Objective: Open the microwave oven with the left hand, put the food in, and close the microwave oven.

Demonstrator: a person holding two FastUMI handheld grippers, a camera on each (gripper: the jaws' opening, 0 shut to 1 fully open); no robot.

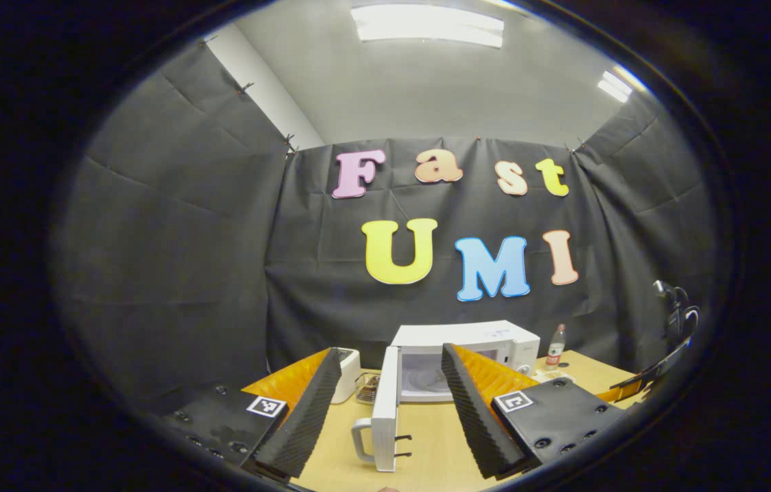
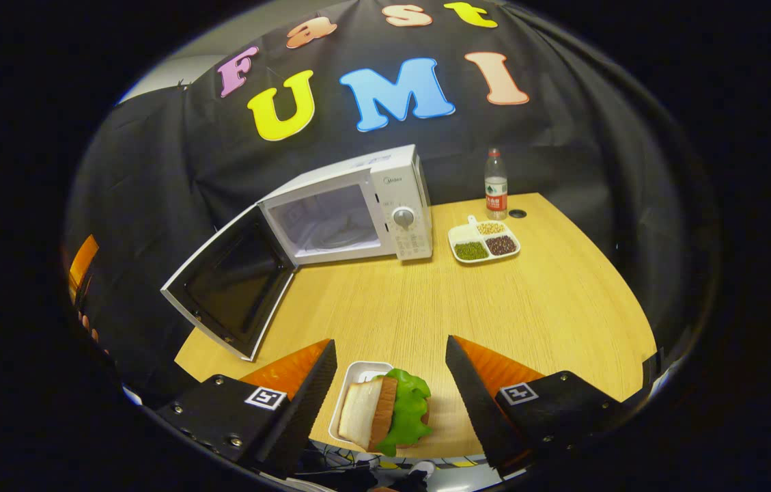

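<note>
1. Sandwich [image 2: 385, 413]: it lies in a small white tray [image 2: 351, 383] on the table [image 2: 494, 307], right between the spread fingers of the right gripper [image 2: 390, 403], close in and not yet pinched.
2. Handling, as a judgement: bread and lettuce look soft, light and loose, so a squeeze on the food would crush or shed it. The stiff tray rim is the safer hold, pinched on its long sides and kept level.
3. Microwave [image 2: 358, 212]: ahead and left of the right gripper, door [image 2: 228, 290] swung wide, cavity bare.
4. Left gripper [image 1: 392, 417]: jaws spread, holding nothing; the door edge and its handle [image 1: 360, 441] stand between the fingers, just ahead, apparently untouched.
5. Beyond, right of the microwave: a divided dish [image 2: 484, 240] of grains and a bottle [image 2: 496, 184], well clear of the path in.
</note>
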